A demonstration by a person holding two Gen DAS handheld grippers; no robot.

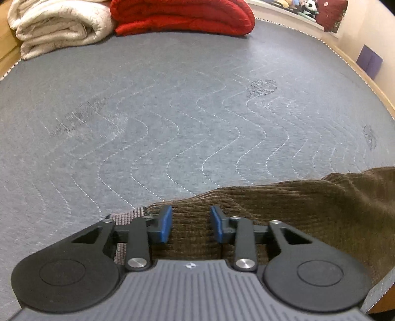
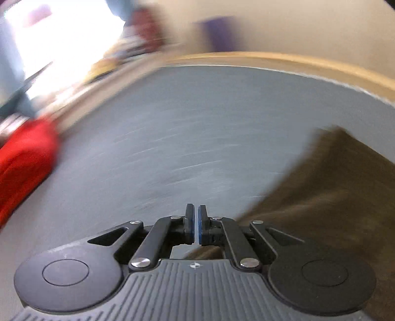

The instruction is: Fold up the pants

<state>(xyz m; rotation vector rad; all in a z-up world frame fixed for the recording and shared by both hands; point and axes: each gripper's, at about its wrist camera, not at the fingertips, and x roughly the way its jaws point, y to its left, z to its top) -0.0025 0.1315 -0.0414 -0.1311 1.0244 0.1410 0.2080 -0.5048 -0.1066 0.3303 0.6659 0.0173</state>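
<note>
We see the brown corduroy pants [image 1: 284, 217] lying on the grey quilted mattress [image 1: 172, 111], at its near right edge. The left gripper [image 1: 190, 223] hovers over the pants, its blue pads [image 1: 165, 223] spread apart with fabric visible between them. The right gripper [image 2: 195, 224] has its pads together, holding nothing; its view is blurred, with the pants to its right. A red blanket [image 1: 182, 16] and a white blanket [image 1: 56, 24] sit at the far end.

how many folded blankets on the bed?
2. A cream blanket at the far left corner and a red blanket right beside it. More may lie outside the frame.
</note>
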